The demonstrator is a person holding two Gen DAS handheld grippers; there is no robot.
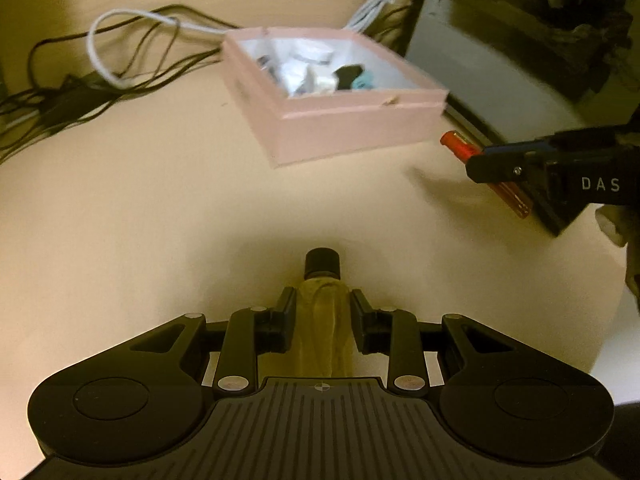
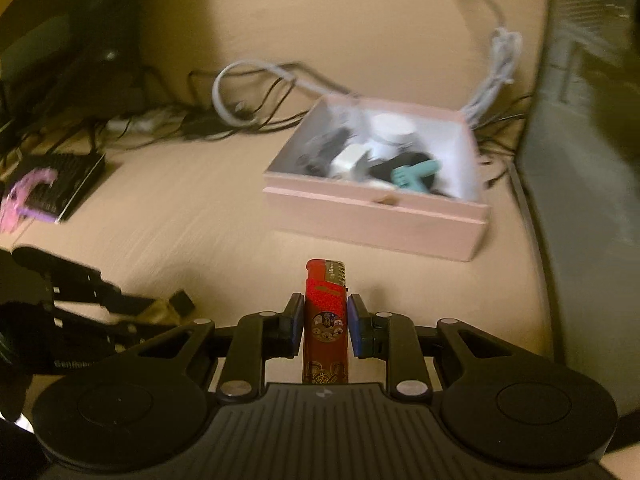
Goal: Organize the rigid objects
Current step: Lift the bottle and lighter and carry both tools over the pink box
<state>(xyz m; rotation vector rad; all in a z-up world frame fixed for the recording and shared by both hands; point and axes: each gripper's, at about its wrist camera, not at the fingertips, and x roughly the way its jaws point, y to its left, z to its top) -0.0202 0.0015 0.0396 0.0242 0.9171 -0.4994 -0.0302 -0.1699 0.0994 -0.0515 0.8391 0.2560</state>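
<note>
Two hand-held grippers work over a pale wooden tabletop (image 1: 140,208), each carrying one object. On the left, the left hand-held gripper (image 1: 322,312) is clamped on one small clear bottle (image 1: 322,320) of yellowish liquid with a black screw cap, cap pointing away from the camera. Beyond it, in the middle, sits one shallow pink box (image 1: 344,120) with a white inside, holding a jumble of small things: white pieces, a black piece and a teal clip; their exact number is too blurred to tell. Behind the box lie tangled black cables (image 1: 80,92) and white cables (image 1: 120,40). To the right, the right hand-held gripper (image 2: 322,320) has its blue pads pressed on one red lighter (image 2: 325,320) with a silver metal top and patterned gold decoration, held just above the tabletop, near the box's front wall. One dark notebook (image 2: 68,184) with a pink item on it lies at the far left of the right wrist view.
</note>
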